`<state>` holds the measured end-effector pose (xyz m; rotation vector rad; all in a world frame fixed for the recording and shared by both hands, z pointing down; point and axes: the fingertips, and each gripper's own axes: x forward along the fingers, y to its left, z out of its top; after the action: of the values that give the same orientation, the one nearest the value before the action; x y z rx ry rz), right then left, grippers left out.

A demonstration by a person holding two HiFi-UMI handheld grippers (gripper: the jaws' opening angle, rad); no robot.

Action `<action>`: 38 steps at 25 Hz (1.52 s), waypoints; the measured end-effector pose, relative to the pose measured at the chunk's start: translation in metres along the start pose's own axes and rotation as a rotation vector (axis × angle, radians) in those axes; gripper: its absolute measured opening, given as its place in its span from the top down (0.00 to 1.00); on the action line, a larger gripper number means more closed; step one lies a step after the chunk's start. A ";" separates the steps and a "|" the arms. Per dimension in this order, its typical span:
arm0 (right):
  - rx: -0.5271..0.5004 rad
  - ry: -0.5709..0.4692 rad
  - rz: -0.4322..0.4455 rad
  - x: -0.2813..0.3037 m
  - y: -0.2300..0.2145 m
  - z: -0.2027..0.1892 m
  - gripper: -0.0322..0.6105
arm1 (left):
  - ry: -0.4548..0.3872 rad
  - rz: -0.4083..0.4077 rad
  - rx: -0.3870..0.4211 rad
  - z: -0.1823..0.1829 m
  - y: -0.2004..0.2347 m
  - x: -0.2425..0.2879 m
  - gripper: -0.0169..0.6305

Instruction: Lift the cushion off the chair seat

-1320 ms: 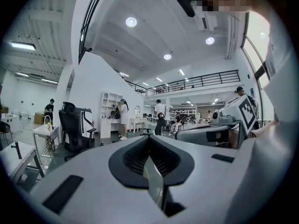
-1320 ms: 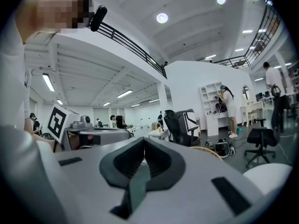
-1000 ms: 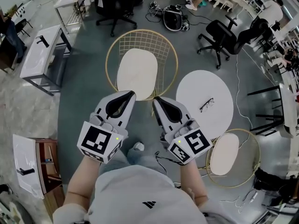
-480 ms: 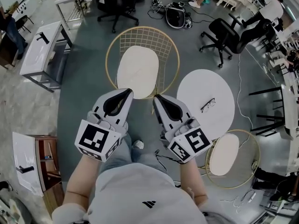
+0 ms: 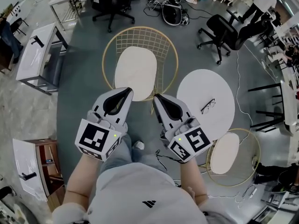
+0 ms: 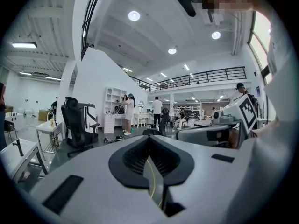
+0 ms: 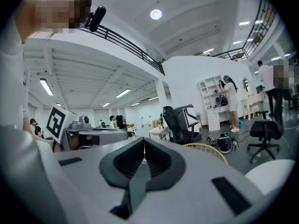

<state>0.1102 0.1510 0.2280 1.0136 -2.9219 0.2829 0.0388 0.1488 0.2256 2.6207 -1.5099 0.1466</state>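
Both grippers have edged slightly forward toward the wire chair (image 5: 140,37) over the past second, and the floor and furniture around them have shifted a little in the head view. The left gripper (image 5: 127,92) and the right gripper (image 5: 157,98) are held side by side in front of the person's grey shirt (image 5: 140,195), pointing roughly level at the chair.

Each gripper's own view shows its dark pads pressed together with nothing between them, so both are closed and empty.

The cushion (image 5: 135,71), pale cream and oval, lies flat on the seat of the gold wire chair, inside the round rim. In the head view the left gripper's tip overlaps the cushion's near edge and the right gripper's tip sits just beside its near right corner, though whether either touches it cannot be told from the frames.

To the right of the chair stands a round white desk (image 5: 196,90) with a pair of glasses (image 5: 207,105) on it. Nearer the person, a second wire chair (image 5: 254,148) carries its own pale cushion. A black office chair (image 5: 219,34) stands beyond the round desk.
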 end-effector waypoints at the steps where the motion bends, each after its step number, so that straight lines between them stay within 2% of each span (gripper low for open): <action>1: 0.001 0.001 -0.004 0.004 -0.002 0.000 0.93 | 0.002 -0.004 0.000 0.000 0.004 0.002 0.95; 20: 0.036 0.016 -0.124 0.094 -0.037 0.002 0.93 | 0.040 -0.094 -0.005 -0.003 0.099 0.055 0.95; 38: 0.047 0.036 -0.213 0.151 -0.060 0.000 0.93 | 0.060 -0.146 -0.031 -0.016 0.164 0.085 0.95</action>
<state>0.0290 0.0122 0.2513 1.2989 -2.7559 0.3579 -0.0610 -0.0029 0.2612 2.6646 -1.2870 0.1859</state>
